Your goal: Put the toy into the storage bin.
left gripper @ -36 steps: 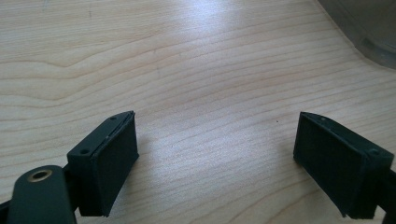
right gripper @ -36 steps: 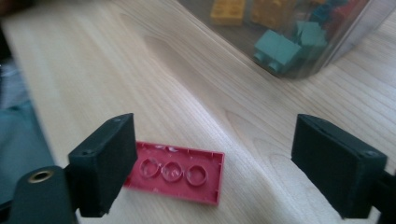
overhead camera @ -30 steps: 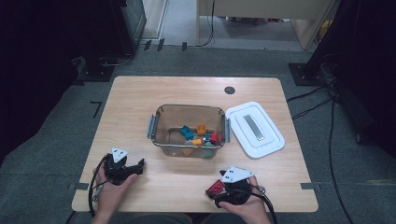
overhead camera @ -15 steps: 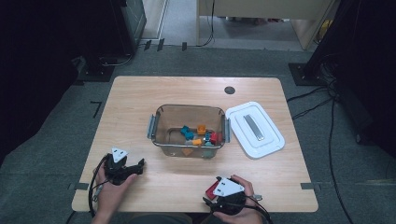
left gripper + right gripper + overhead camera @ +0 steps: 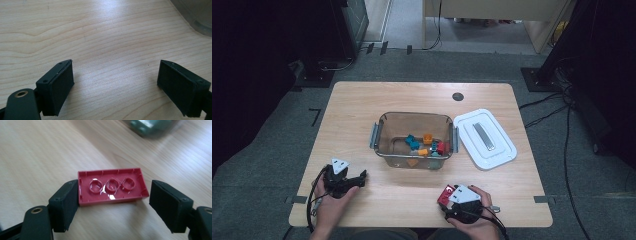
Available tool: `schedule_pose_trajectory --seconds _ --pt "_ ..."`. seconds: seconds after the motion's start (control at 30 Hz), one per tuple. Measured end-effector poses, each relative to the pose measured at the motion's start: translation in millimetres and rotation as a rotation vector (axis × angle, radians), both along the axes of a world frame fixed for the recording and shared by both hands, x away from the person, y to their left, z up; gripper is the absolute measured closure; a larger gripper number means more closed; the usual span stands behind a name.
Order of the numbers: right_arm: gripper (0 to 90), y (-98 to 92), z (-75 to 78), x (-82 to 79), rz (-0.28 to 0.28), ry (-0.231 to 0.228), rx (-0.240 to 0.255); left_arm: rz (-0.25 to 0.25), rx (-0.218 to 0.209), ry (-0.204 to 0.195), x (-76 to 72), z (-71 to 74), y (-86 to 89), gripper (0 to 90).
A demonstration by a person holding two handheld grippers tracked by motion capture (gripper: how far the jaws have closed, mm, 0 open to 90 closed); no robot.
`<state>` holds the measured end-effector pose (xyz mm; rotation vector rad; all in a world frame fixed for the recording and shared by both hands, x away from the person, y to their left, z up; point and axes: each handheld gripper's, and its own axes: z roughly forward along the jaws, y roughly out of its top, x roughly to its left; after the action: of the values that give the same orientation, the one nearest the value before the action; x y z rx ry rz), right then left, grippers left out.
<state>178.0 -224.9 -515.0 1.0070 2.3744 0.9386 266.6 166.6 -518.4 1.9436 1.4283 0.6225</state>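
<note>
Wooden table (image 5: 362, 110) spanning the middle of the high view, standing on grey carpet and carrying everything below.

Clear plastic bin (image 5: 414, 120) with grey side latches sitting near the table's centre, holding a loose cluster of small toy bricks (image 5: 426, 145) in teal, orange and red toward its right half.

White rectangular lid (image 5: 484, 138) lying flat just beside the bin's right end, handle side up, not touching the bricks.

Left hand (image 5: 331, 207) coming in from the bottom edge at the near left corner, gripping the left gripper (image 5: 360, 177), which is pointing right toward the bin. Jaws standing wide apart in the left gripper view, with bare wood grain between the pads (image 5: 59, 87) and nothing held; corner of the clear bin showing at the upper right of that view.

Right hand (image 5: 472, 222) resting at the near edge, right of centre, holding the right gripper (image 5: 445, 198) aimed to the left.

Red two-by-four toy brick (image 5: 112, 185) lying hollow side up between the right gripper's jaws, three round tubes showing inside. Left pad touching the brick's end; right pad standing slightly clear of the other end, so jaws remaining open and not clamping. Blurred green object (image 5: 149, 125) lying beyond at the top of the right gripper view.
</note>
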Motion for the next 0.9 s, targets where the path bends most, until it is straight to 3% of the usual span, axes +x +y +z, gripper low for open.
schedule_pose_trajectory --seconds 0.23,0.3,0.43,0.73,0.9 --pt "30.1 -22.3 2.3 5.3 -0.100 -0.007 -0.012 0.000 0.000 0.000 0.0 0.0 0.0 13.2" --pt "31.1 -29.4 2.2 6.6 -0.145 -0.007 -0.034 0.000 0.000 0.000 0.0 0.0 0.0 13.2" --pt "35.2 -43.7 3.0 9.6 -0.226 0.005 -0.021 0.000 0.000 0.000 0.0 0.0 0.0 13.3" --pt "31.2 -36.1 5.4 10.4 -0.228 0.013 0.109 0.000 0.000 0.000 0.0 0.0 0.0 13.2" --pt "33.6 -19.9 -0.8 14.7 -0.250 -0.007 0.102 0.000 0.000 0.000 0.0 0.0 0.0 13.3"
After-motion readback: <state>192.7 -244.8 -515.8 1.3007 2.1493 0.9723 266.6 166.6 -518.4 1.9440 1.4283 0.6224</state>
